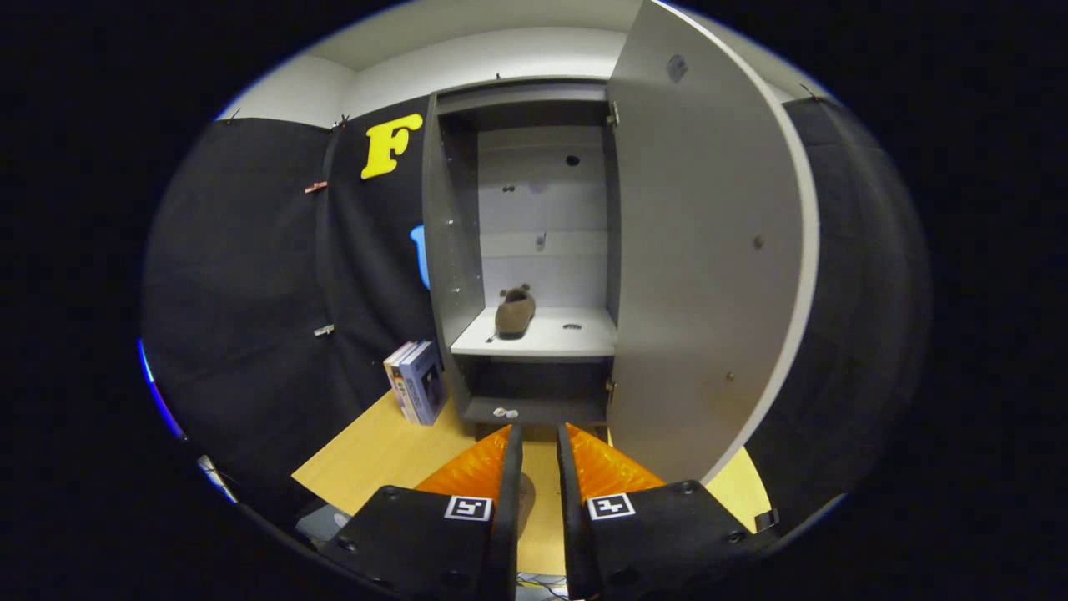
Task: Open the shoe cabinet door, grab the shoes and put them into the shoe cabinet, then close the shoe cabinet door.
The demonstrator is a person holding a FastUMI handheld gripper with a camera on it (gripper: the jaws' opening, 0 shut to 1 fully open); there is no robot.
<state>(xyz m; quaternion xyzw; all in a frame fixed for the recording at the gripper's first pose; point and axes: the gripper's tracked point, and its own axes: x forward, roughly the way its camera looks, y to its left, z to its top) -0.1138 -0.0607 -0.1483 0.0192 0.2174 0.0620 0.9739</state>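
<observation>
A brown shoe [515, 310] sits on the middle shelf [567, 338] of the shoe cabinet [455, 250], whose door [701, 250] stands swung wide open. Beside the cabinet on the wooden table [375, 459] lean a few boxes [415, 381], their printing too small to read. The claw [539, 438] hangs before the cabinet, its fingers slightly parted, holding nothing.
</observation>
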